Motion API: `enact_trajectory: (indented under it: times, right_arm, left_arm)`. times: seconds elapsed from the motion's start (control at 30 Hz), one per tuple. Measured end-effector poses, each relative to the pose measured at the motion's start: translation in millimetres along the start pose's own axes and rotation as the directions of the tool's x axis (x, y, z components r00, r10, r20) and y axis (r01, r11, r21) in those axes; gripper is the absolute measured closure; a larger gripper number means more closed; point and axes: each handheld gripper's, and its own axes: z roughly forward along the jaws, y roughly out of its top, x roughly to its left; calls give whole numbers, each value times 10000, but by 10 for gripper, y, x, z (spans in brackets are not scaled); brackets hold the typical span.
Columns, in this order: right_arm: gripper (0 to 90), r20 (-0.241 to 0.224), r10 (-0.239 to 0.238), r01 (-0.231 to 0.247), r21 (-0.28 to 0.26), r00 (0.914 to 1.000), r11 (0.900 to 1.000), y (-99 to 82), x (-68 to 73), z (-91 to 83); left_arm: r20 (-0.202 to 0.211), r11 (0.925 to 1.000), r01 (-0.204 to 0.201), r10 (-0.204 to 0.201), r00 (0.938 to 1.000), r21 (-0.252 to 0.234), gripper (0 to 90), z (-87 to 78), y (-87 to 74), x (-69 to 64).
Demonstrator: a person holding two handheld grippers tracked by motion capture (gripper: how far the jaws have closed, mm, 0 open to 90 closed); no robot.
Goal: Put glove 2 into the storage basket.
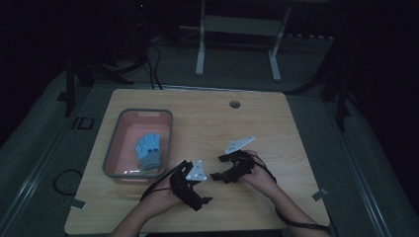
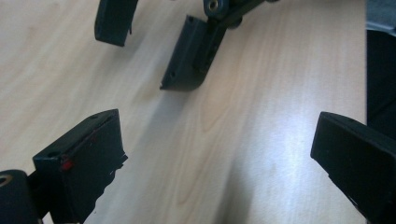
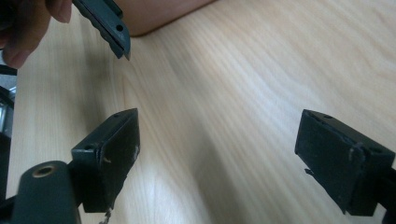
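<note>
A pale blue glove point(image 1: 148, 152) lies in the pink tub point(image 1: 117, 132) on the left part of the wooden worktop point(image 1: 257, 123). Its long axis runs near to far, tilted a little: the fingers point to the far left and the cuff lies toward the near rim of the tub. No label or print can be read on the glove or the tub. On the floor left of the worktop, dark marks that look like the letters "ID" point(image 1: 82, 123) can be made out.

Both claws hover low over bare wood at the near middle of the worktop, just right of the tub and well apart from the glove. The left claw point(image 1: 199, 189) is held in the person's left hand point(image 1: 165, 195), forearm coming in from the near edge; its grey plate faces up and its jaws point right. In the left gripper view its jaws stand wide apart with nothing but wood grain between them, and the other claw's jaws show just beyond.

The right claw point(image 1: 218, 167) sits in the right hand point(image 1: 257, 170), wrist bent inward so the jaws point left toward the left claw; the two nearly meet tip to tip. In the right gripper view its jaws also gape wide and hold nothing.
</note>
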Motion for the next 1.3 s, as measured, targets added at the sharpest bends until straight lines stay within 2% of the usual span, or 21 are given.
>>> enact_trajectory:
  times: [0.2,0.3,0.53,0.83,0.97,1.03,1.1,1.17,1.3]
  right_arm:
    - [139,47,39,-39,57,10000,10000,-198,-6,-74]
    - [139,100,98,-98,13,9999,10000,-287,-15,-108]
    - [139,299,227,-220,-211,9993,9995,-436,-42,-207]
    - [139,370,382,-369,-363,9986,9987,-620,2,-309]
    - [139,394,439,-423,-405,9983,9983,-761,55,-377]
    - [139,416,480,-462,-446,9980,9979,-788,60,-393]
    - [139,365,641,-618,-603,9973,9963,-867,79,-428]
    - [140,407,627,-603,-576,9972,9965,-913,96,-442]
    - [140,530,661,-626,-654,9964,9959,-977,116,-482]
  left_arm:
    - [332,9999,-68,64,9994,113,28,133,-22,-67]
    - [264,9997,-167,162,9995,164,28,180,-27,-101]
    - [476,9993,-318,309,9984,182,28,280,-48,-158]
    - [669,9982,-549,531,9963,240,28,391,-67,-226]
    - [929,9979,-644,637,9936,53,28,451,-83,-270]
    - [926,9976,-696,694,9933,-3,28,453,-87,-277]
    - [1212,9973,-712,726,9900,-160,28,458,-102,-290]
    - [1148,9966,-794,813,9900,-216,28,468,-112,-317]
    - [1273,9962,-820,851,9882,-298,28,482,-131,-342]
